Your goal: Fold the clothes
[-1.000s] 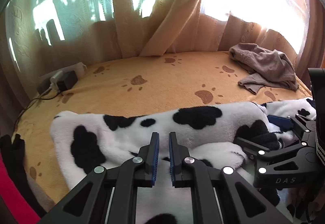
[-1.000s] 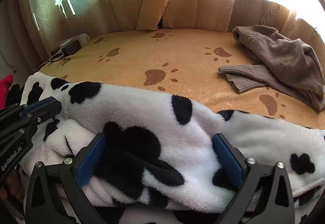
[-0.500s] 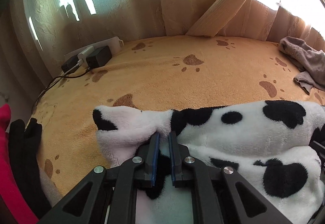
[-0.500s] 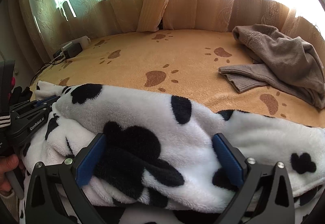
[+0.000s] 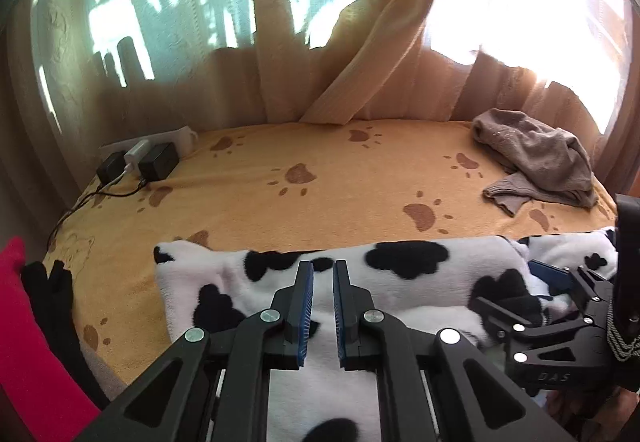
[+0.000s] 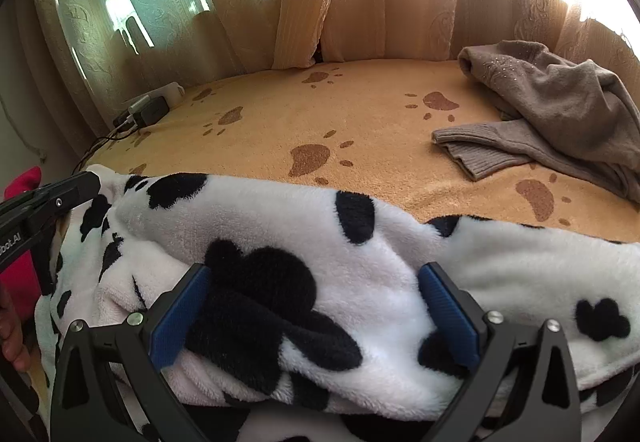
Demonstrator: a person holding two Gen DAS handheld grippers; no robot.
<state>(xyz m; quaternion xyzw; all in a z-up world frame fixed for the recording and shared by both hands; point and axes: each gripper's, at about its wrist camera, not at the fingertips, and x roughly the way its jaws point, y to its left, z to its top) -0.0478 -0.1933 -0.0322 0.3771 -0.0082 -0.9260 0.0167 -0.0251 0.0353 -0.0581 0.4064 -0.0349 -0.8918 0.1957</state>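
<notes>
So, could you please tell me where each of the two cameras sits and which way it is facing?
Left wrist: on the left tongs, looking forward and down over the cow-print fleece toward the curtains; the right tongs show at the right edge.
Right wrist: on the right tongs, jaws wide around a fold of the fleece; the left tongs' tip and a fingertip show on the left.
Shared: fleece, brown sweater, paw-print blanket, chargers.

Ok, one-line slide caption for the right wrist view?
Right claw straddling a thick fold of cow-print fleece on the paw-print bedspread.
</notes>
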